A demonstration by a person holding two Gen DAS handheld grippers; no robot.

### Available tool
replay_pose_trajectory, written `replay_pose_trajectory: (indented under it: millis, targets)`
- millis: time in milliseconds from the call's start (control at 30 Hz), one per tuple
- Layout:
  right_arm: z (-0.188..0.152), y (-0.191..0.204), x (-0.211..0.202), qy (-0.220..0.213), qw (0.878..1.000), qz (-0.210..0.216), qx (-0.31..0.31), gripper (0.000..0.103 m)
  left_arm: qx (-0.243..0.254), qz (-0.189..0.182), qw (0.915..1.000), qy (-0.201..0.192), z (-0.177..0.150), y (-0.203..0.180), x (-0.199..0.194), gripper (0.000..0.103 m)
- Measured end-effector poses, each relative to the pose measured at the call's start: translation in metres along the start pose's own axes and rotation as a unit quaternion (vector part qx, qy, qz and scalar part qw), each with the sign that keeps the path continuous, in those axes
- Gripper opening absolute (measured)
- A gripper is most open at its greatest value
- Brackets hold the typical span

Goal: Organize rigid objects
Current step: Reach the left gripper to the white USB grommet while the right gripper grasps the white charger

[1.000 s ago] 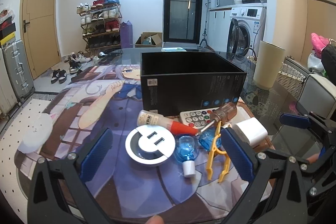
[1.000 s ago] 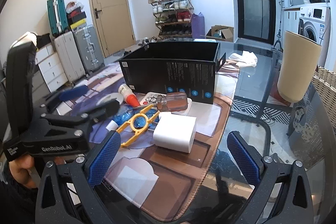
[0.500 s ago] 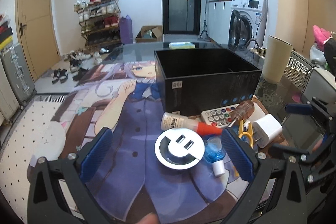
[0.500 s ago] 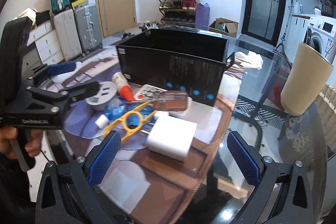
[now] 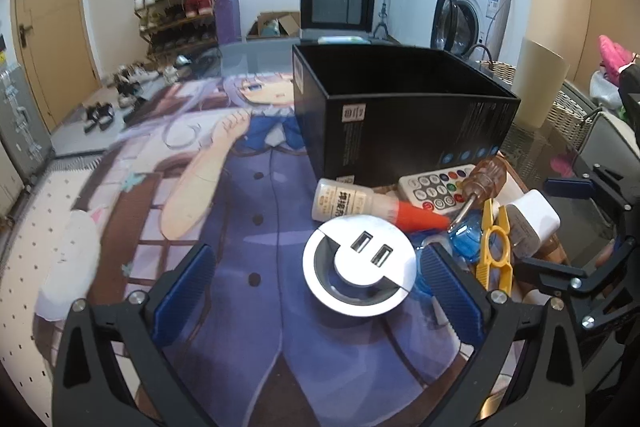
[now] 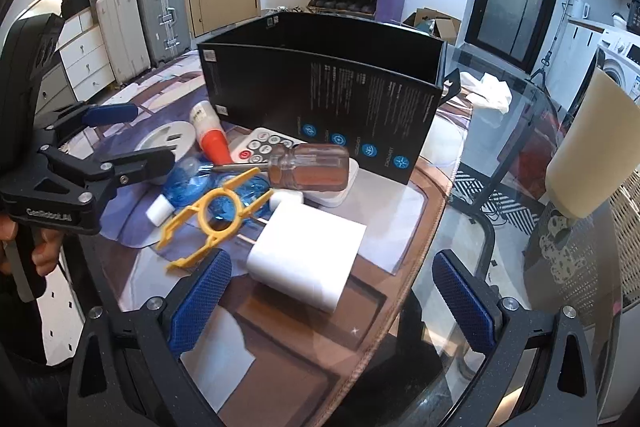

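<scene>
Rigid objects, all outside the black box (image 5: 404, 131): nothing visibly packed, though box floor hidden from both views. Judged barely begun. Heaped at centre right of the left wrist frame, just before the box front: round USB hub (image 5: 358, 263), glue bottle (image 5: 360, 205), remote (image 5: 440, 185), screwdriver (image 5: 486, 181), yellow clip (image 5: 496, 251), white charger (image 6: 306, 261). Left gripper (image 5: 316, 291) spread wide, empty, hub lying between its pads, not touching. Right gripper (image 6: 332, 301) likewise spread and empty, charger just above its gap at lower centre.
</scene>
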State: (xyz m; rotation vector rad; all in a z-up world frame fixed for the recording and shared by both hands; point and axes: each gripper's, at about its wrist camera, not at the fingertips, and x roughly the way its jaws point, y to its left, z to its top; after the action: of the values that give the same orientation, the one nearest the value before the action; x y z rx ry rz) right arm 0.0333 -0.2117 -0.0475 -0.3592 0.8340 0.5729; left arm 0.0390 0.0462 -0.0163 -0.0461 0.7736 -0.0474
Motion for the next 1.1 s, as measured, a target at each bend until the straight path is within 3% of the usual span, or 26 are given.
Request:
replay_pose_trajectory:
  millis: [167,500,700,900,1100]
  targets:
    - [0.004,-0.007,0.007,0.018,1.000,0.013,0.011,0.102,0.005,-0.011,0.9998,0.015,0.002,0.002,0.006,0.103]
    - [0.006,-0.002,0.006,0.010,1.000,0.026,0.001,0.082,-0.004,-0.052,0.9980,0.036,0.004,0.008,0.016,0.103]
    - [0.006,-0.001,0.006,0.008,0.999,0.032,-0.001,0.077,-0.004,-0.036,0.9987,0.037,0.003,0.010,0.017,0.103]
    - [0.006,0.003,0.004,0.002,0.999,0.039,-0.012,0.065,0.009,-0.021,0.9990,0.038,0.001,0.005,0.019,0.101]
    - [0.005,0.004,0.003,-0.001,0.999,0.039,-0.008,0.064,0.025,-0.006,0.9987,0.043,0.002,-0.001,0.021,0.099]
